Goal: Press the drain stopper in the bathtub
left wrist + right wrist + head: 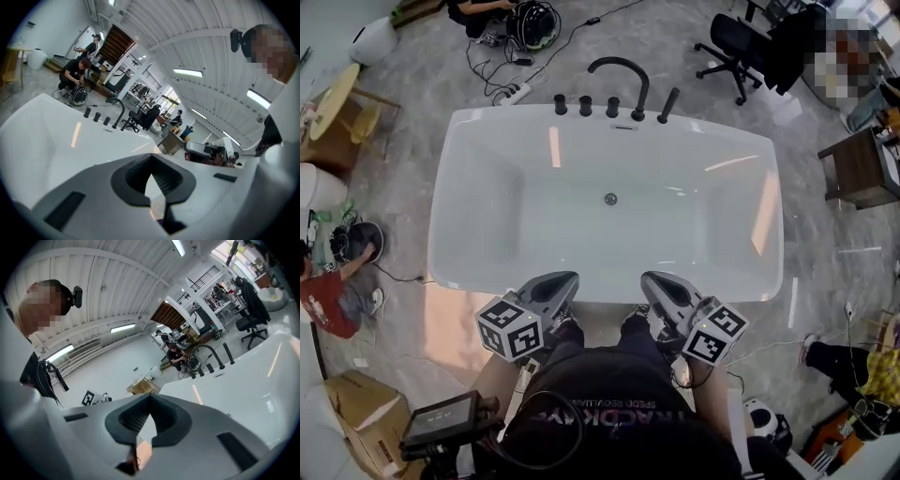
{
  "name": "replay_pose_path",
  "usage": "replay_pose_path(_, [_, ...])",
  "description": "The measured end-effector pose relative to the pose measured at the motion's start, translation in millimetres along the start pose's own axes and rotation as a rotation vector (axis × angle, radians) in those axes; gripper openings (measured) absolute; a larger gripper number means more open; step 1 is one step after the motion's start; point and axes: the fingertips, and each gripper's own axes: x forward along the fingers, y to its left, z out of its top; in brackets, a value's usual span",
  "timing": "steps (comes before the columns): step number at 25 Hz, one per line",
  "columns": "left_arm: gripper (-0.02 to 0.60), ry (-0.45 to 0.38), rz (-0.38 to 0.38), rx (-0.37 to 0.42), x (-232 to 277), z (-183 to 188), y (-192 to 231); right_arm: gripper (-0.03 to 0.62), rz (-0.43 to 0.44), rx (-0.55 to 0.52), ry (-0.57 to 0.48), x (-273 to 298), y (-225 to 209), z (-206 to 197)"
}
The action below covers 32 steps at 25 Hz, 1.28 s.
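A white freestanding bathtub (487, 114) fills the middle of the head view, with the small round drain stopper (610, 199) at the centre of its floor. Both grippers hang at the near rim, close to my body and far from the stopper. The left gripper (566, 279) and the right gripper (651, 279) each have their jaws closed together, holding nothing. In the left gripper view the left gripper (151, 157) is shut above the tub's inside (47, 140). The right gripper (150, 397) is likewise shut over the tub (253, 380). Neither gripper view shows the stopper.
A black arched faucet (623, 70) with knobs (586, 105) and a hand shower (668, 105) stands on the far rim. An office chair (736, 42) and a wooden table (862, 169) are at the right. A person (328, 300) crouches at the left, near a cardboard box (347, 412).
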Motion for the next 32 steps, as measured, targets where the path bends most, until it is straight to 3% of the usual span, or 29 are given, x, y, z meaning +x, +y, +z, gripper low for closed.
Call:
replay_pose_path(8, [0.008, 0.018, 0.117, -0.043, 43.5, -19.6, -15.3, 0.015, 0.081, 0.057, 0.1, -14.6, -69.3, -2.7])
replay_pose_path(14, [0.008, 0.085, 0.143, -0.09, 70.7, -51.4, -10.5, 0.015, 0.107, 0.064, 0.193, -0.7, -116.7, -15.3])
replay_pose_path(20, [0.008, 0.107, 0.105, -0.11, 93.9, -58.0, 22.4, 0.015, 0.048, 0.028, 0.226, 28.1, -161.8, -26.4])
replay_pose_path(26, [0.008, 0.104, 0.098, -0.048, 108.8, -51.7, 71.2, 0.015, -0.05, 0.01, 0.268, 64.8, -207.7, -41.0])
replay_pose_path(32, [0.008, 0.081, 0.092, -0.081, 126.1, -64.2, 115.3, 0.015, -0.123, -0.031, 0.309, 109.7, -263.0, -50.7])
